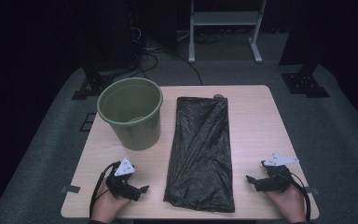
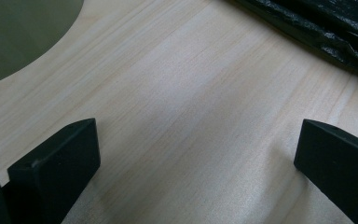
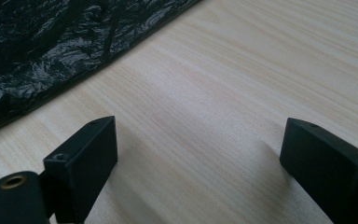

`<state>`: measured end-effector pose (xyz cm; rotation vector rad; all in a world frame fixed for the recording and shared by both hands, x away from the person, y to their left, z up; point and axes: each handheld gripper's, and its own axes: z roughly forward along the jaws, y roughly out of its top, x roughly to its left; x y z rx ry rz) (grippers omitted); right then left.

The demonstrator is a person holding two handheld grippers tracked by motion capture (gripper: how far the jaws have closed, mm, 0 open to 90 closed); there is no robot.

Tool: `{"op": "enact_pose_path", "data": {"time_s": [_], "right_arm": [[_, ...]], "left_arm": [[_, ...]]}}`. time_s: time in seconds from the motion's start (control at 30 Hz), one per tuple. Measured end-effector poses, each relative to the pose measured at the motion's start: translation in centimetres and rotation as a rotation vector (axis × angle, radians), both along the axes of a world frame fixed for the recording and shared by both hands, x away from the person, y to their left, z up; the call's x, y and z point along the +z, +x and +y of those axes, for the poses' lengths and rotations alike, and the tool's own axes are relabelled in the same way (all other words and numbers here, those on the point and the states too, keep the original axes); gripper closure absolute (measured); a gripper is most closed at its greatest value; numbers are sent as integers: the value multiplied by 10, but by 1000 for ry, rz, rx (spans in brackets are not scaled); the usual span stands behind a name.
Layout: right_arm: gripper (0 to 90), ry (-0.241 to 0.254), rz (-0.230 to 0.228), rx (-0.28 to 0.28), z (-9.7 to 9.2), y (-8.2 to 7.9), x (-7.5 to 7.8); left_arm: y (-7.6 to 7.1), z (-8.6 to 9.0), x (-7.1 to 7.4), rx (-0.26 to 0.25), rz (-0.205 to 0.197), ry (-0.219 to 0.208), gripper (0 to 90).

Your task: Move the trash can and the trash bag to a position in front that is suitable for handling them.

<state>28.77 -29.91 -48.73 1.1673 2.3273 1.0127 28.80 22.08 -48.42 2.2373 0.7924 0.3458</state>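
A black plastic bin bag (image 1: 200, 154) lies flat down the middle of the wooden table (image 1: 256, 116). An olive-green waste bin (image 1: 131, 112) stands upright and empty at the table's left. My left gripper (image 1: 137, 191) rests near the front left edge, open, its jaws wide apart over bare wood (image 2: 196, 135), with the bin's wall (image 2: 18, 32) and the bag's edge (image 2: 326, 32) ahead. My right gripper (image 1: 253, 181) rests near the front right edge, open with nothing between its jaws, the bag (image 3: 51, 42) to its upper left.
Beyond the table's far edge stands a white metal frame (image 1: 223, 23) on grey carpet. Dark stand bases (image 1: 303, 81) and cables (image 1: 144, 56) sit on the floor behind the table. Bare wood lies on either side of the bag.
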Motion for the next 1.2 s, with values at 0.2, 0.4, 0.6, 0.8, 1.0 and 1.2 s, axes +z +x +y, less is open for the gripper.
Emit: {"op": "enact_pose_path", "data": {"time_s": [0.2, 0.4, 0.6, 0.8, 1.0, 1.2], "right_arm": [[263, 11, -15, 4, -1, -2, 1], [421, 21, -23, 5, 0, -5, 3], [728, 13, -7, 7, 3, -3, 7], [764, 43, 18, 16, 2, -2, 7], [756, 61, -2, 32, 7, -2, 14], [720, 80, 5, 61, 18, 2, 16]], "left_arm": [[0, 0, 0, 0, 0, 0, 0], [0, 0, 0, 1, 0, 0, 0], [0, 0, 0, 1, 0, 0, 0], [0, 0, 0, 1, 0, 0, 0], [0, 0, 0, 1, 0, 0, 0], [0, 0, 0, 1, 0, 0, 0]]}}
